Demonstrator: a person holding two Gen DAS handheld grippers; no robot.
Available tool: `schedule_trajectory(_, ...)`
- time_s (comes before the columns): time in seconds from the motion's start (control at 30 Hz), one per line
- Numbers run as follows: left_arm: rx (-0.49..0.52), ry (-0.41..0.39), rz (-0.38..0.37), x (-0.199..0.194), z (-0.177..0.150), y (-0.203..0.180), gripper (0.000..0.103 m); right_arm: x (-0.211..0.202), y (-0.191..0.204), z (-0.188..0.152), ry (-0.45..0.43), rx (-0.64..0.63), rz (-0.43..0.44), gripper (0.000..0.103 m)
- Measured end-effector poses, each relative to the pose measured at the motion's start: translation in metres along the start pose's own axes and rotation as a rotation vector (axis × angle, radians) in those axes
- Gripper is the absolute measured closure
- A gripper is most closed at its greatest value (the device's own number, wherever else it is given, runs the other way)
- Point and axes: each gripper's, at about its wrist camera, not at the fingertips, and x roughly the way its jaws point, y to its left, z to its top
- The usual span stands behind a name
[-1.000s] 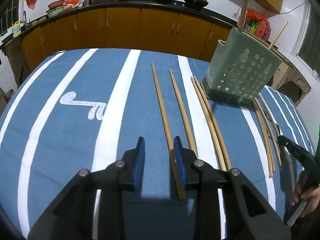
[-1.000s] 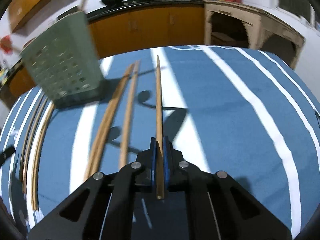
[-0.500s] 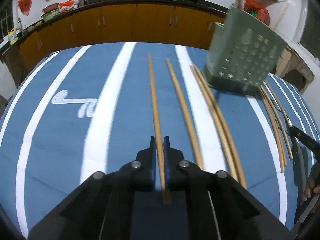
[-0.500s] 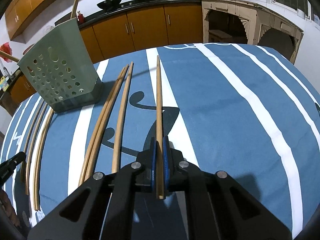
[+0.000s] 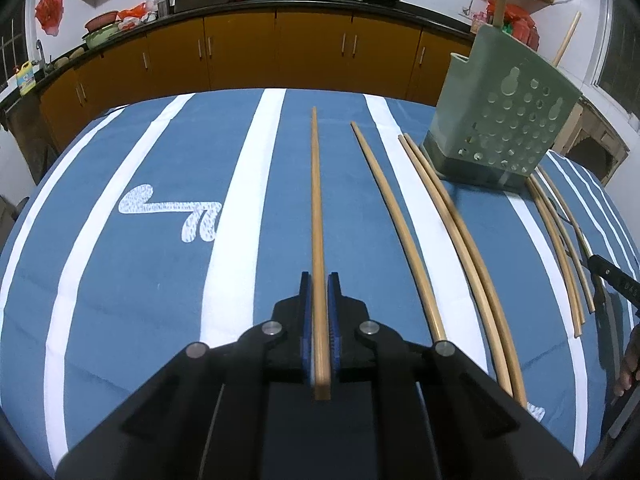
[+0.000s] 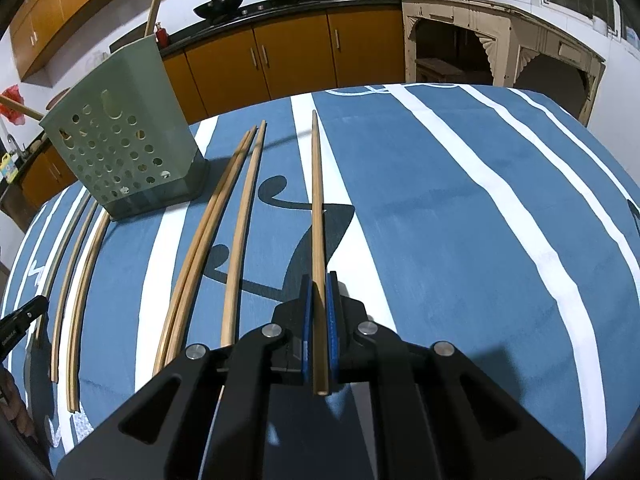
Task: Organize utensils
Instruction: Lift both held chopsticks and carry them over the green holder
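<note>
My left tongs [image 5: 319, 312] pinch one smooth wooden chopstick [image 5: 316, 200]; my right tongs [image 6: 319, 312] pinch another [image 6: 317, 200]. More slender chopsticks [image 5: 400, 220] lie on the striped blue tablecloth [image 5: 140, 280] beside the perforated green plastic holder [image 5: 504, 128] (two sticks already upright inside).

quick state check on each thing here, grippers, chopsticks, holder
left gripper: shut on a chopstick
left gripper's chopstick: clamped between the pads
right gripper: shut on a chopstick
right gripper's chopstick: clamped near its thick end, tip pointing away
loose chopsticks: lying flat on the blue striped cloth
green utensil holder: upright on the cloth, two sticks already poking out the top
</note>
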Motion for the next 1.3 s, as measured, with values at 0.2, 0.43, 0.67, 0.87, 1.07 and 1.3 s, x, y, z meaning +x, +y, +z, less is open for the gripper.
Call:
schedule_trajectory(0.2, 0.004, 0.001, 0.001, -0.006, -0.007, -0.003, 0.090, -0.004, -0.002, -0.005, 0.001, 0.005, 0.005, 0.095)
schedule_trajectory(0.43, -0.011, 0.001, 0.011, -0.009, -0.012, -0.002, 0.094, -0.008, -0.005, -0.009, 0.001, 0.023, 0.022, 0.095)
schedule_trajectory(0.67, 0.018, 0.017, 0.015, -0.012, -0.013, -0.003, 0.095, -0.019, -0.010, -0.010, -0.019, 0.031, 0.025, 0.095)
schedule_trajectory(0.87, 0.035, -0.022, 0.019, -0.034, -0.010, -0.001, 0.095, -0.043, -0.013, -0.006, -0.089, 0.012, 0.007, 0.095)
schedule_trajectory(1.07, 0.040, -0.120, 0.010, -0.069, 0.004, 0.002, 0.095, -0.065, -0.011, 0.003, -0.172, -0.005, 0.005, 0.095)
schedule_trajectory(1.3, 0.032, -0.257, -0.017, -0.114, 0.022, 0.003, 0.095, -0.095, -0.007, 0.018, -0.281, -0.010, 0.026, 0.095)
